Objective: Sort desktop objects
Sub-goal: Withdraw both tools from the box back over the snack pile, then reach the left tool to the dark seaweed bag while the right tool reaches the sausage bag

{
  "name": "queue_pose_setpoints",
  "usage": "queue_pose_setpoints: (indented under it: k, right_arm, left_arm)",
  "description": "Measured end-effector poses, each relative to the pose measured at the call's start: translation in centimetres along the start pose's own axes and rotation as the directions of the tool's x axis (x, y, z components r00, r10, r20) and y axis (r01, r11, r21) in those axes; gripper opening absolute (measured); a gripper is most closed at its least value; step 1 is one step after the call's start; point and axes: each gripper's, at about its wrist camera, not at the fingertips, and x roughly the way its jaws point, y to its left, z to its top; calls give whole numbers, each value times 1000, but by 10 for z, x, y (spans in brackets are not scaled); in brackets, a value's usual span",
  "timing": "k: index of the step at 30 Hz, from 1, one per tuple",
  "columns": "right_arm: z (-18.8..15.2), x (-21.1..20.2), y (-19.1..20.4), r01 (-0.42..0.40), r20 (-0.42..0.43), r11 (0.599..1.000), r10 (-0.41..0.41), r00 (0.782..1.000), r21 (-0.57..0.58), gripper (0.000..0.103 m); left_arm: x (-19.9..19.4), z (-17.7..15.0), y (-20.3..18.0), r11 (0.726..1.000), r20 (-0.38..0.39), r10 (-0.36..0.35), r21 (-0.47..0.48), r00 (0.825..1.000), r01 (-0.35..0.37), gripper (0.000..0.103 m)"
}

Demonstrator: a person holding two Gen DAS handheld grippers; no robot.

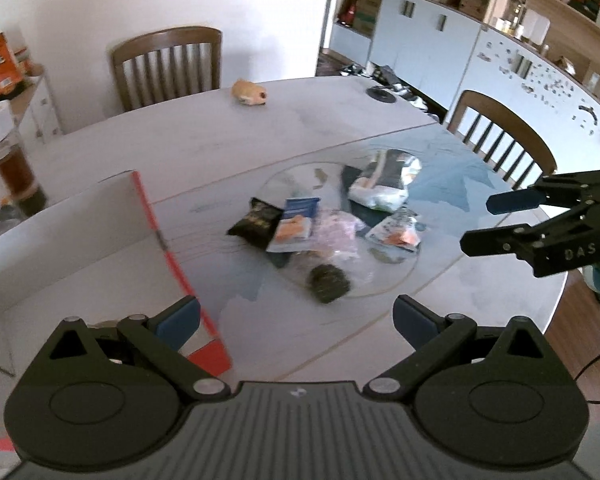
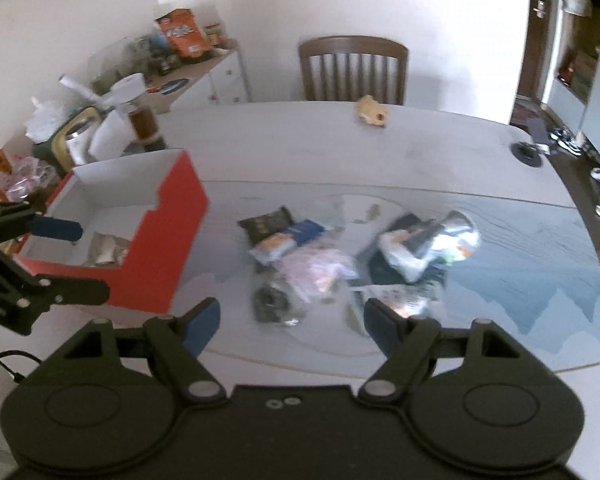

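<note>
Table: one large pale table (image 2: 440,152), its near part under a blue-patterned mat (image 2: 540,280).
Chairs: two wooden chairs in the left wrist view, one at the far edge (image 1: 168,64), one at the right edge (image 1: 504,136).
Box: one open red box (image 2: 172,236) with a white inside, standing at the left of the table; one small packet (image 2: 108,250) lies in it.
Snack pile: a loose heap of roughly seven small packets in the middle of the table; blur makes the count unsure. Among them are a black packet (image 2: 266,222), a blue and white packet (image 2: 288,240), a silvery foil bag (image 2: 432,244) and a dark round item (image 2: 270,302).
Bread roll: one (image 2: 371,115), alone near the far edge, well apart from the pile.
Left gripper (image 1: 296,320): jaws wide apart, nothing between them; it hangs over the box's red wall, the pile ahead and to its right.
Right gripper (image 2: 292,320): jaws wide apart, nothing gripped; the pile lies just ahead of its fingertips, the box off to its left.
</note>
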Motion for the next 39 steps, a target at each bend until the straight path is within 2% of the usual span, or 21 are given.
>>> queue_pose_setpoints:
  k: [8,21,28,39]
  right_arm:
    - [-5,8,-32,48,-11,998,-47,999,29,80]
    - [-9,55,-79,117,-77,993,-116,990,15,80]
    - [-6,85,-99,111,-104,993,-107,989,28,80]
    - [-2,124,-107,96,-143,995,-91,986,28,80]
  left_arm:
    - [22,9,-23,999,-7,-28,19,1000,28,103]
    - [70,11,-46,998,0,-34,43,999,34,103]
    - [100,8,-49,999,-24,-17,46,1000,18,103]
    - [136,5,-47,1000,-70,-16,14,997,17,103]
